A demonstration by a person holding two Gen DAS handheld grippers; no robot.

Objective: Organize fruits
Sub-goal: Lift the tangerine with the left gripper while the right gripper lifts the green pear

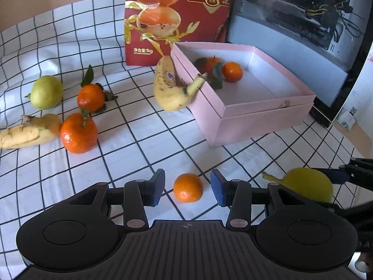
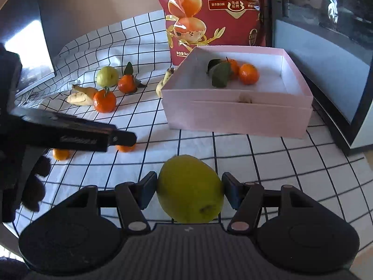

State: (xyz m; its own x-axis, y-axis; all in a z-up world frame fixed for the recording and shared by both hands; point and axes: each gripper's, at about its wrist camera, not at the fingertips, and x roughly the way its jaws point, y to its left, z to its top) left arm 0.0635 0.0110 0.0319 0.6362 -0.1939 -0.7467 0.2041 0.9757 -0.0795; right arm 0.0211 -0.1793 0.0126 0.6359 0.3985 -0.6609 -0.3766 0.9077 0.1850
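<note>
Left wrist view looks over a white cloth with a black grid [image 1: 139, 140] spread on the table. The left gripper [image 1: 187, 187] has its jaws apart, a small mandarin [image 1: 188, 187] lying on the cloth between the blue pads [image 1: 157, 186] without touching them. A pink box [image 1: 244, 116] stands ahead holding two mandarins [image 1: 232, 71]; a spotted banana [image 1: 170, 86] leans against its near wall. Further left lie a green pear [image 1: 46, 92], two leafy mandarins [image 1: 79, 133] and a banana peel [image 1: 25, 135]. A red snack bag [image 1: 174, 11] stands behind, a dark screen [image 1: 303, 18] to its right.

Right wrist view shows the right gripper [image 2: 189, 192] clenched on a yellow-green pear [image 2: 190, 189], both pads pressing its sides, above the cloth in front of the pink box [image 2: 235, 119]. The left gripper's black finger [image 2: 77, 133] crosses the left side. A beige wall [image 2: 105, 11] rises behind the cloth.
</note>
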